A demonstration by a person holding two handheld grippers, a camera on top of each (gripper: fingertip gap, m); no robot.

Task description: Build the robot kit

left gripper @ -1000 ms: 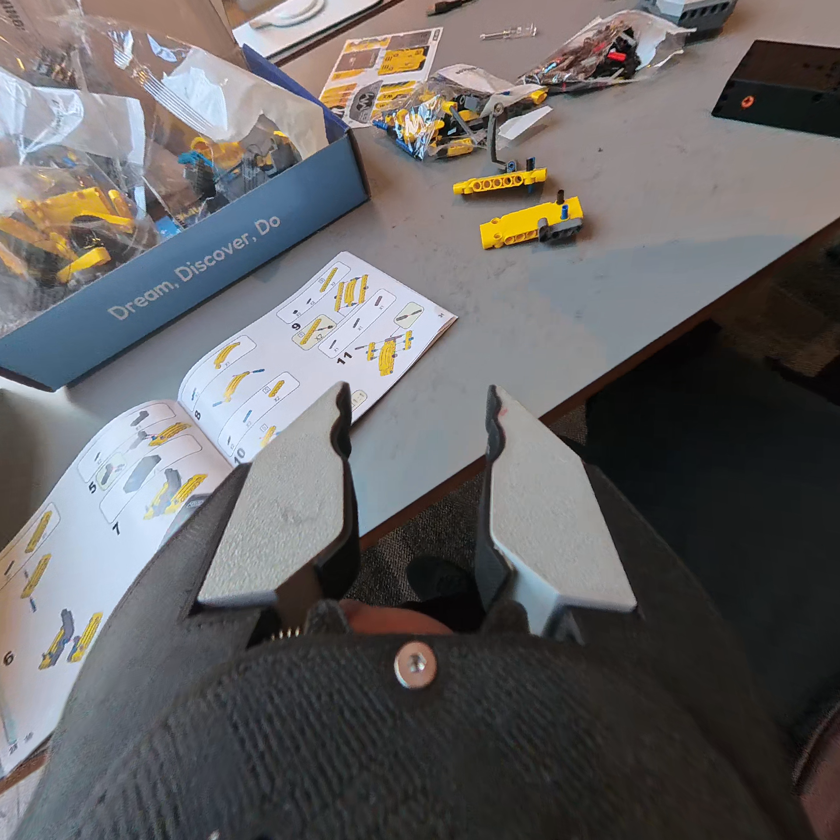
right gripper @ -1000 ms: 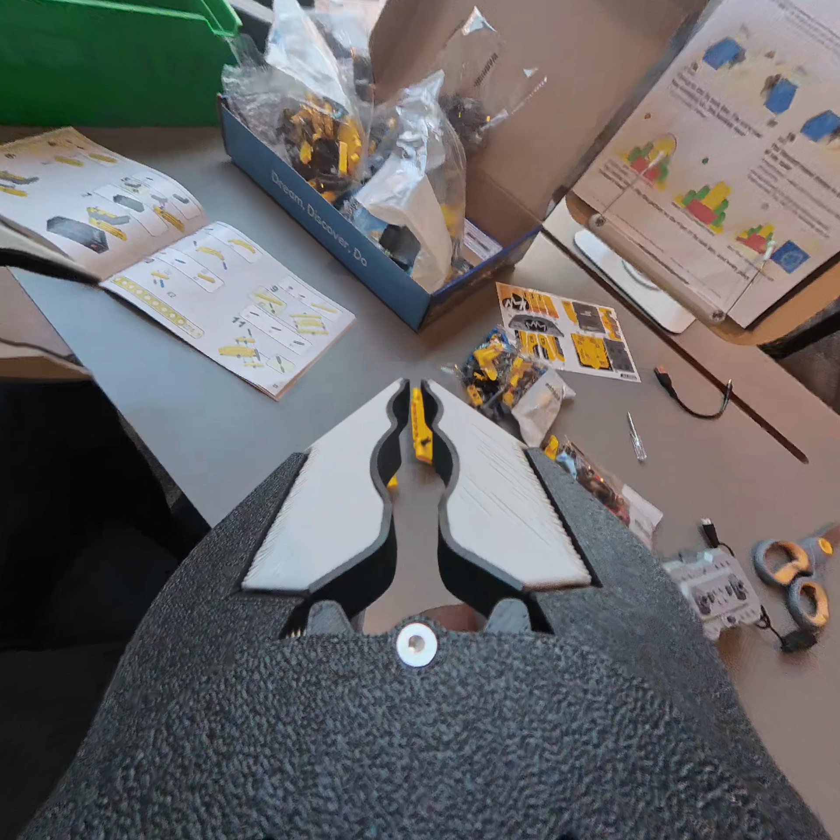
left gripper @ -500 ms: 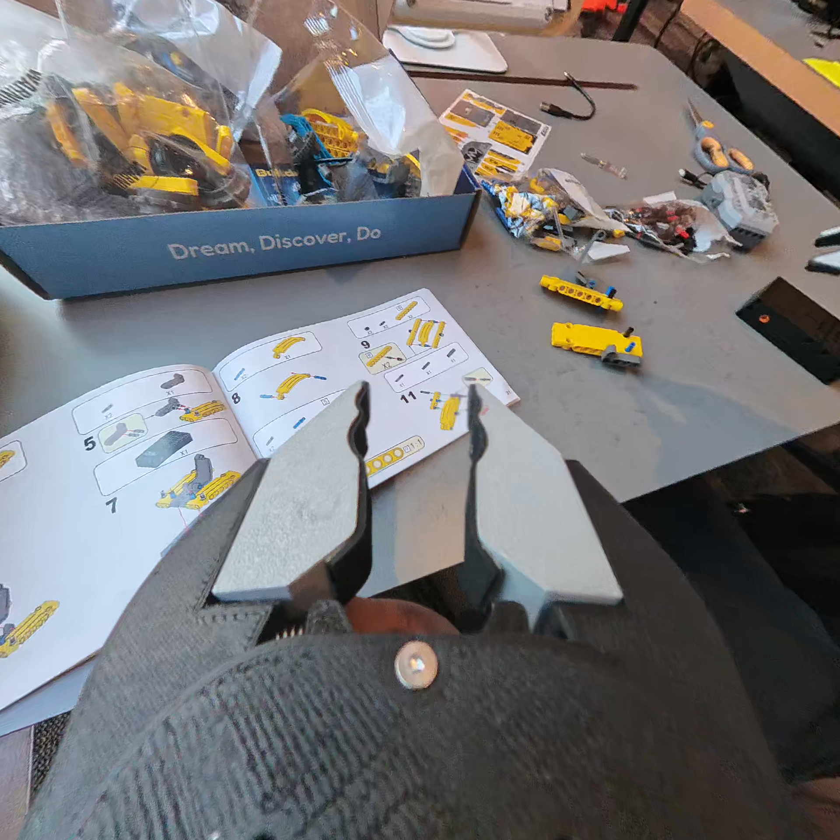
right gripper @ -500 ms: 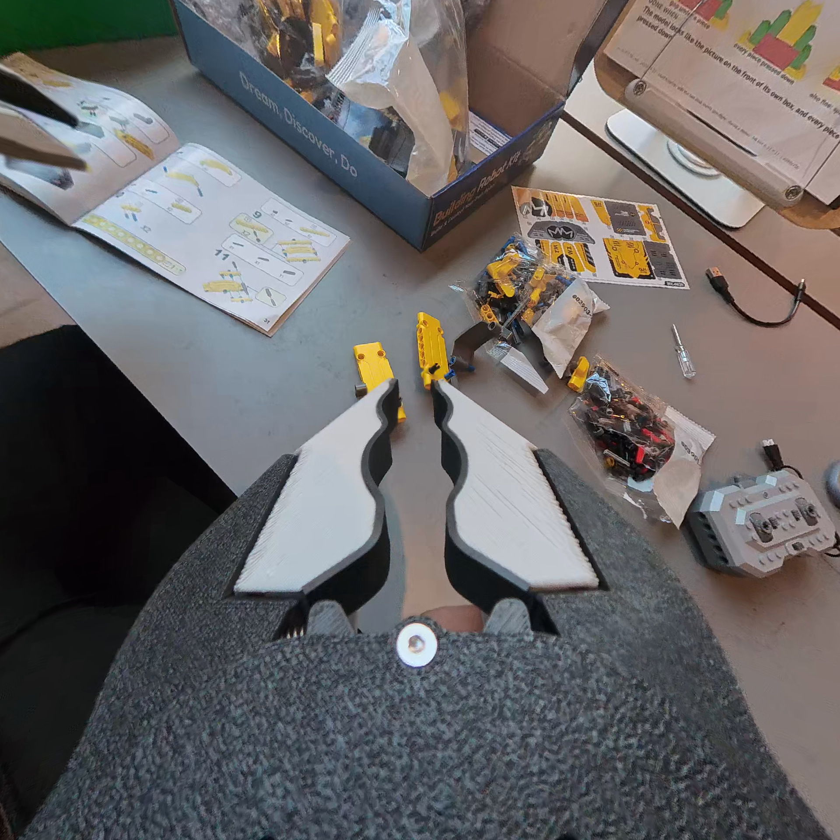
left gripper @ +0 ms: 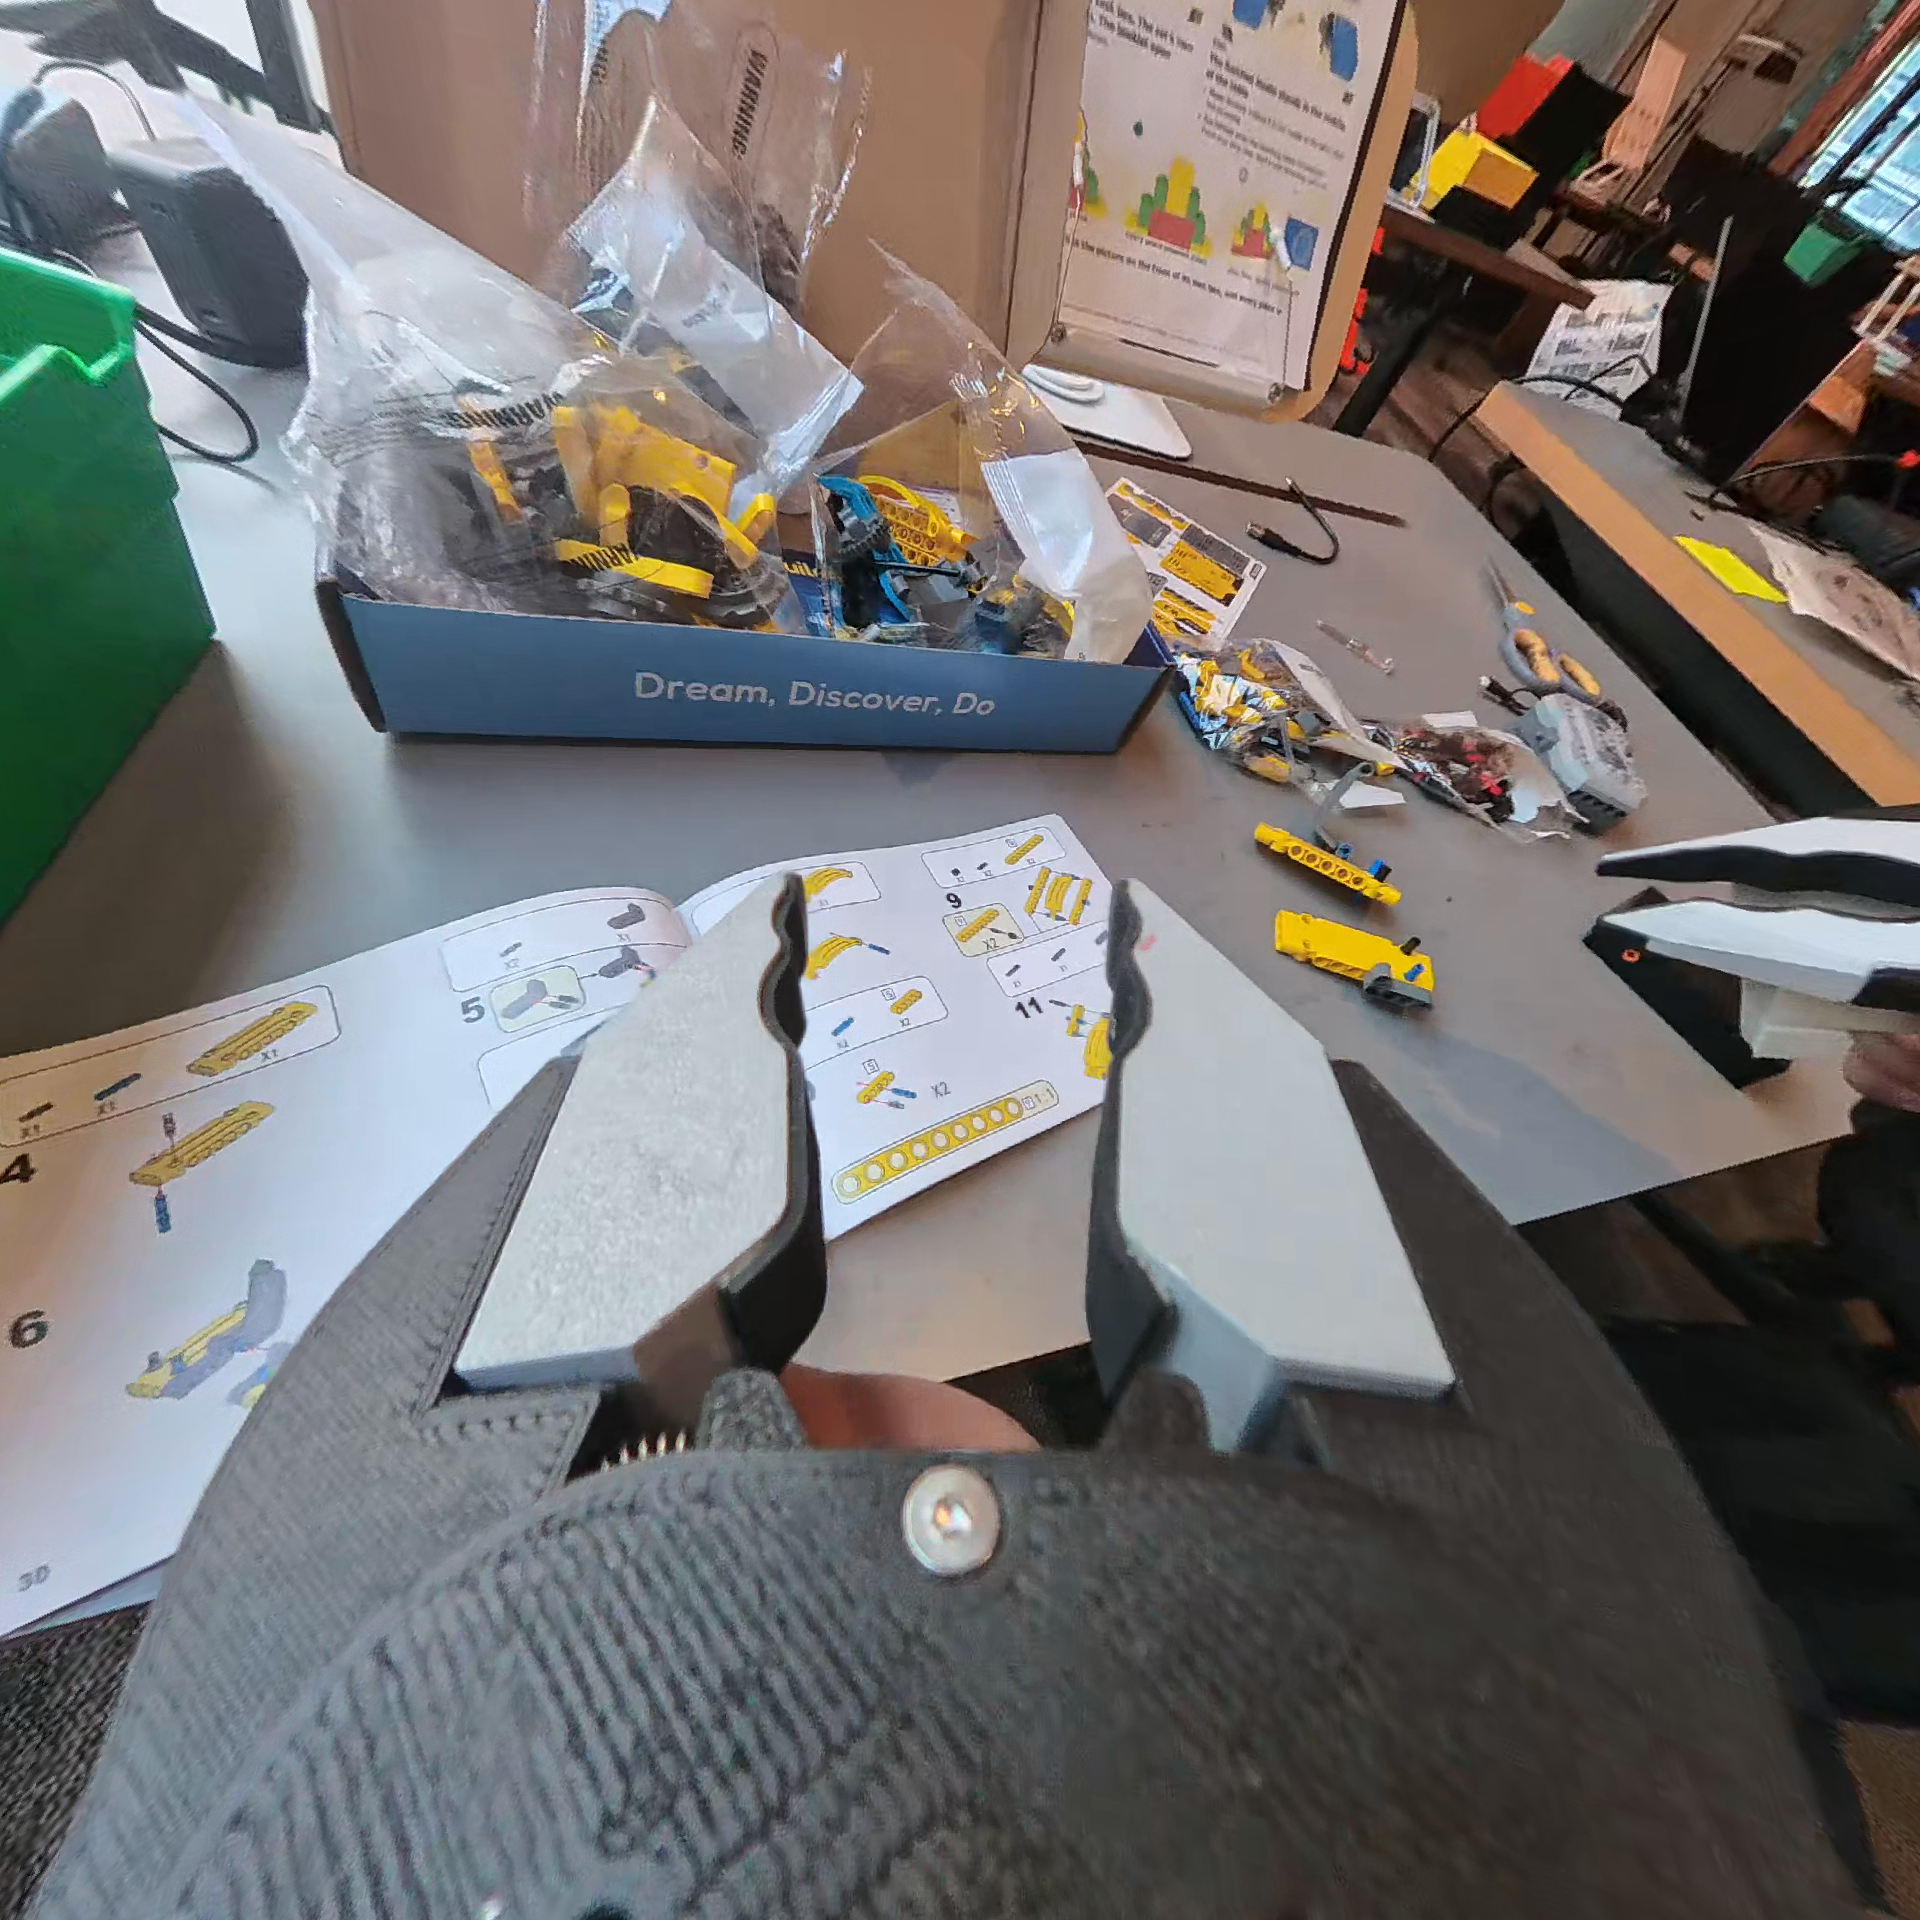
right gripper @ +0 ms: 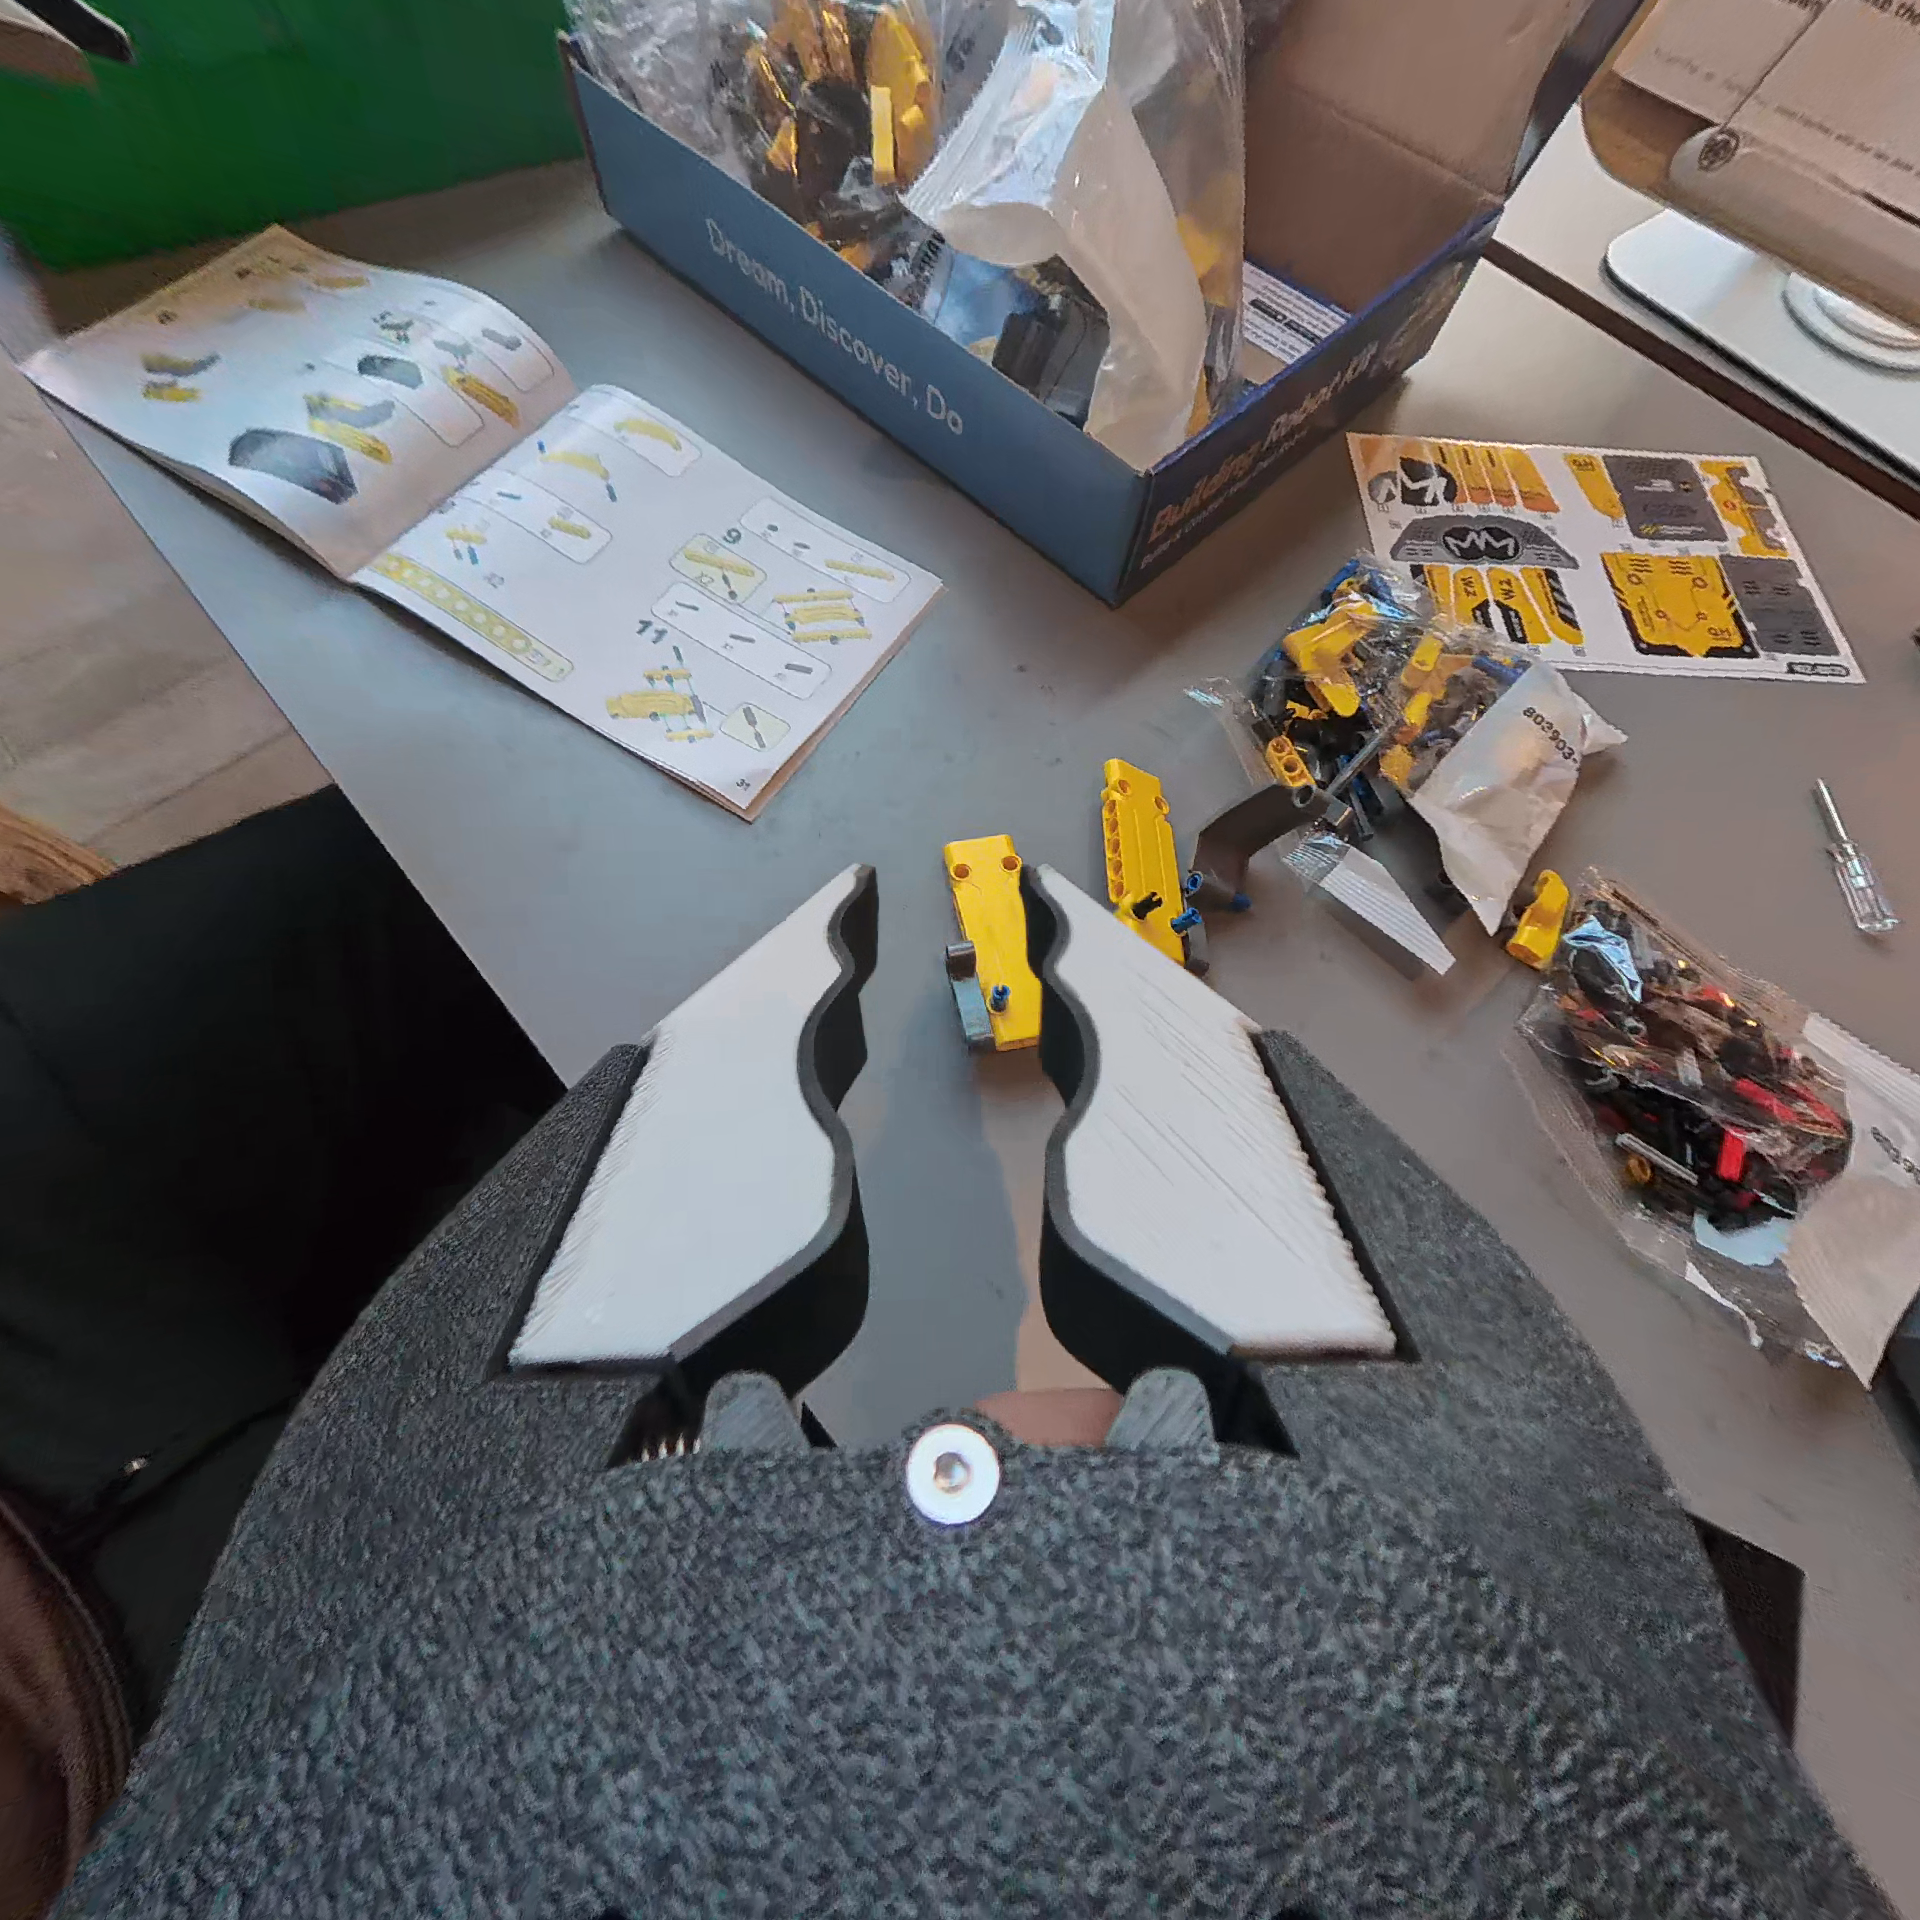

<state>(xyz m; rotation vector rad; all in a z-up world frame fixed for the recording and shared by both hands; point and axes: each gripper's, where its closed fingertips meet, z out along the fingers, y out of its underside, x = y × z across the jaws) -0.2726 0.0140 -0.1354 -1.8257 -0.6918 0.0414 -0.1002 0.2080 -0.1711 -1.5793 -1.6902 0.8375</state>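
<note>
Jaws of the right gripper [right gripper: 954,904] stand apart with nothing gripped, the tips flanking a yellow block piece [right gripper: 994,948] that lies flat on the grey counter [right gripper: 582,831]; whether the right-hand tip touches the piece cannot be told. A small grey connector with a blue pin sits at the near end of that piece. Just beside it, to the right, lies a yellow beam [right gripper: 1141,858] with a row of holes and blue pins. Farther right are a clear bag of yellow and black parts [right gripper: 1382,707], a loose yellow elbow piece [right gripper: 1538,914], a clear bag of black and red parts [right gripper: 1704,1112] and a small clear-handled screwdriver [right gripper: 1855,873]. A sticker sheet [right gripper: 1600,561] lies flat beyond the bags.

Jaws of the left gripper [left gripper: 954,914] stand wide and empty, raised over the right-hand page of an open instruction booklet [left gripper: 312,1122] near the counter edge. Behind the booklet stands an open blue box [left gripper: 748,686] filled with clear bags of yellow parts; a green bin [left gripper: 73,582] stands to its left. In the left wrist view the two yellow pieces lie well to the right of the booklet, with the right gripper entering from the right edge above a black block [left gripper: 1662,987]. A grey motor unit [left gripper: 1579,748] and scissors [left gripper: 1538,644] lie toward the far right corner.
</note>
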